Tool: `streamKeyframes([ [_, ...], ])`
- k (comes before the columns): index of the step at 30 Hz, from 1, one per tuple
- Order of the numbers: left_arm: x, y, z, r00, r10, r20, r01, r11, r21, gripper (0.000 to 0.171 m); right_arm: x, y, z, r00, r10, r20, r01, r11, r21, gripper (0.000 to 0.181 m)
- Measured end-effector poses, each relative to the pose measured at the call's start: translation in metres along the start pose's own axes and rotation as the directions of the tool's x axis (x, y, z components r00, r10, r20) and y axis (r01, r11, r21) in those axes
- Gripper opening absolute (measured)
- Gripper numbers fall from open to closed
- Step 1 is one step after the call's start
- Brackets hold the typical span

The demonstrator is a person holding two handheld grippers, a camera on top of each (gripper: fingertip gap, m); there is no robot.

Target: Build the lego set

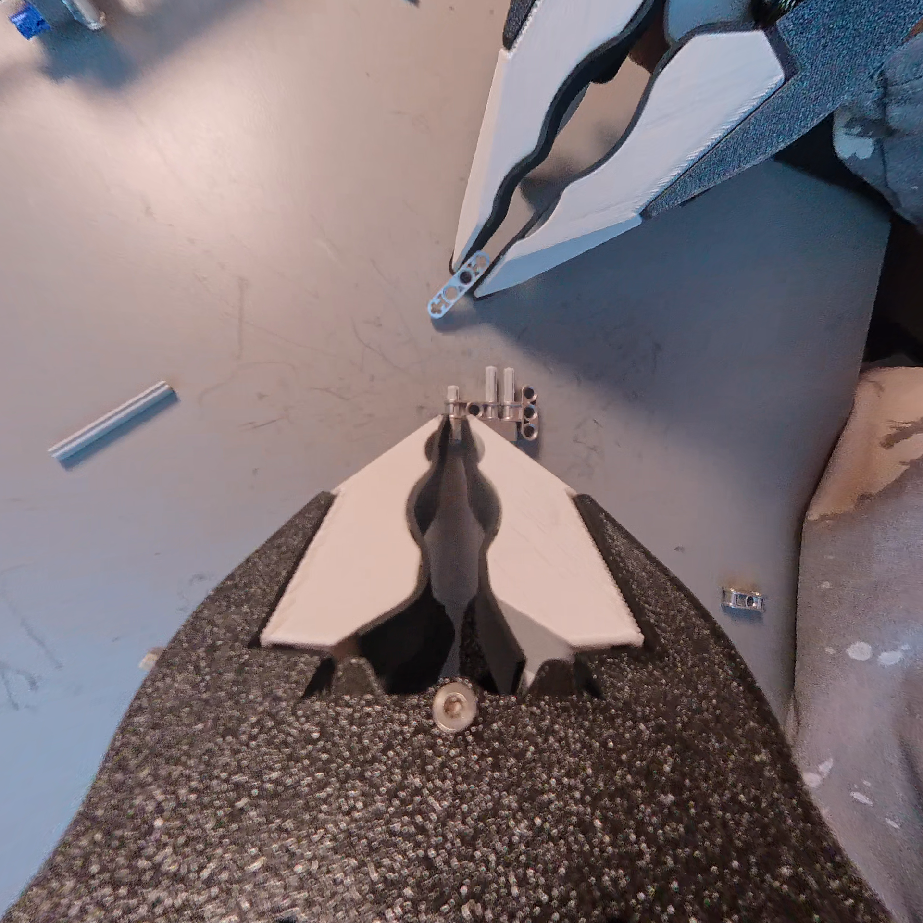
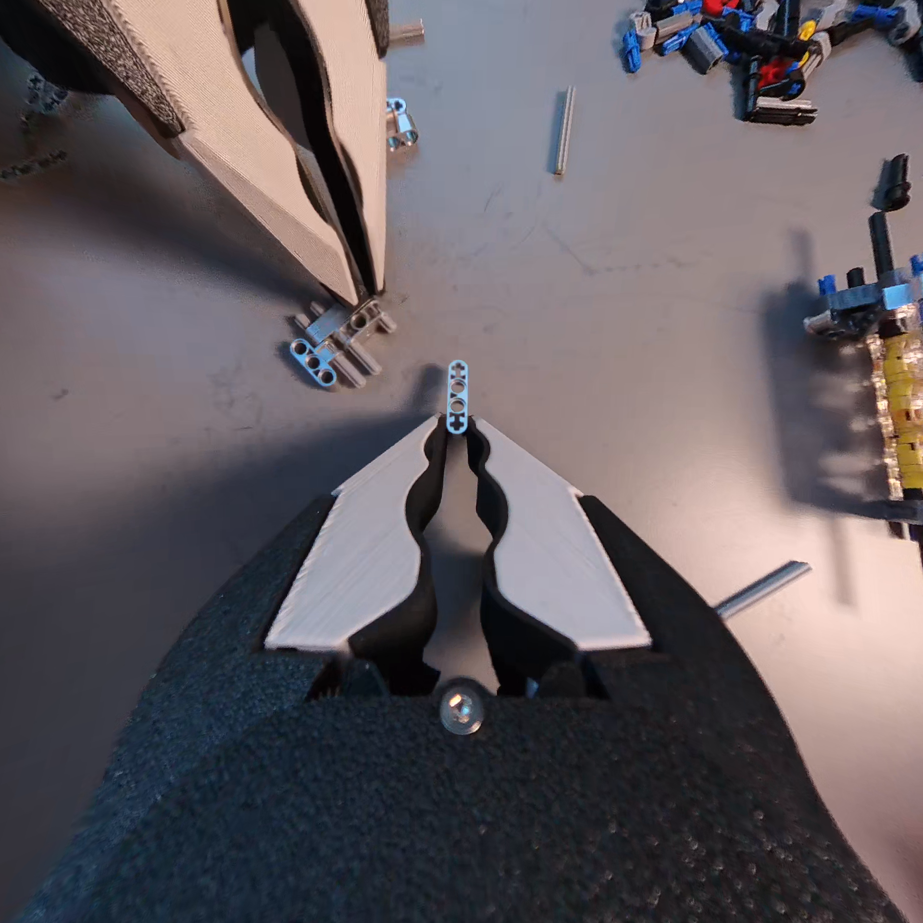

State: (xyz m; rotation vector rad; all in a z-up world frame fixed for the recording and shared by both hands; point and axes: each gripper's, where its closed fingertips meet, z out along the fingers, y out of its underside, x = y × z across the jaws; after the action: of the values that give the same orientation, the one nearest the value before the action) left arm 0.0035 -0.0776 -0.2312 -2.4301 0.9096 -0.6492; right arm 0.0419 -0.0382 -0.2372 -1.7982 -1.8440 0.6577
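Note:
My left gripper point(image 1: 455, 423) is shut on one end of a small grey assembly of beams and pins point(image 1: 504, 407) that rests on the grey table; two pins stick up from it. The same assembly point(image 2: 339, 344) and left gripper point(image 2: 367, 295) show in the right wrist view at upper left. My right gripper point(image 2: 457, 423) is shut on a thin grey flat beam with several holes point(image 2: 458, 394), held just above the table. In the left wrist view the right gripper point(image 1: 472, 284) with the thin beam point(image 1: 452, 292) hangs a short way beyond the assembly, not touching it.
A grey axle rod point(image 1: 112, 422) lies at left; it shows too in the right wrist view point(image 2: 564, 130). A small grey connector point(image 1: 743, 598) lies at right by a cloth point(image 1: 859, 649). A pile of blue, black and red parts point(image 2: 749, 55), a yellow and black build point(image 2: 894, 379), another rod point(image 2: 764, 589) and a grey connector point(image 2: 402, 125) lie around. About 7 centimetres separates my left fingertips from the grey connector point(image 2: 402, 125).

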Motion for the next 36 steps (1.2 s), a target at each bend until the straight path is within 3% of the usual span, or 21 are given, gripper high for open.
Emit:
streamKeyframes([
  [4, 0.001, 0.001, -0.001, 1.0, -0.011, -0.02, 0.012, 1.0, 0.022, 0.0, 0.0, -0.002, 0.001, 0.999, 0.019, 0.026, -0.02, 1.0, 0.022, 0.008],
  [8, 0.001, 0.0, -0.001, 0.998, -0.033, -0.046, 0.035, 0.998, 0.054, 0.0, 0.01, -0.017, -0.01, 1.0, -0.002, -0.03, 0.005, 0.995, 0.102, 0.033],
  [11, 0.001, 0.0, -0.001, 0.997, -0.045, -0.059, 0.05, 0.996, 0.075, 0.0, -0.005, -0.033, -0.024, 0.999, -0.023, 0.022, 0.019, 0.985, 0.171, 0.043],
  [14, 0.002, 0.0, -0.002, 0.994, -0.061, -0.094, 0.069, 0.994, 0.088, 0.0, -0.043, -0.033, -0.017, 0.987, -0.077, 0.141, 0.06, 0.99, 0.124, 0.046],
  [17, -0.001, -0.001, -0.003, 0.994, -0.047, -0.102, 0.058, 0.992, 0.108, 0.0, -0.06, -0.024, 0.006, 0.985, -0.098, 0.139, 0.095, 0.995, 0.027, 0.052],
  [22, -0.006, 0.0, -0.009, 0.99, -0.04, -0.132, 0.058, 0.989, 0.139, 0.007, -0.049, -0.024, 0.02, 0.991, -0.114, 0.069, 0.115, 0.993, -0.011, 0.026],
  [27, 0.001, -0.001, -0.017, 0.965, -0.072, -0.251, 0.119, 0.977, 0.176, 0.022, -0.049, -0.024, 0.018, 0.956, -0.281, 0.087, 0.279, 0.96, 0.035, 0.02],
  [32, 0.01, -0.004, -0.022, 0.949, -0.054, -0.31, 0.118, 0.974, 0.192, 0.027, -0.058, -0.031, 0.008, 0.857, -0.507, 0.088, 0.492, 0.858, 0.147, 0.02],
  [36, 0.032, -0.012, -0.03, 0.884, -0.047, -0.464, 0.165, 0.962, 0.217, 0.02, -0.072, -0.046, -0.007, 0.763, -0.644, 0.065, 0.615, 0.753, 0.234, 0.02],
])
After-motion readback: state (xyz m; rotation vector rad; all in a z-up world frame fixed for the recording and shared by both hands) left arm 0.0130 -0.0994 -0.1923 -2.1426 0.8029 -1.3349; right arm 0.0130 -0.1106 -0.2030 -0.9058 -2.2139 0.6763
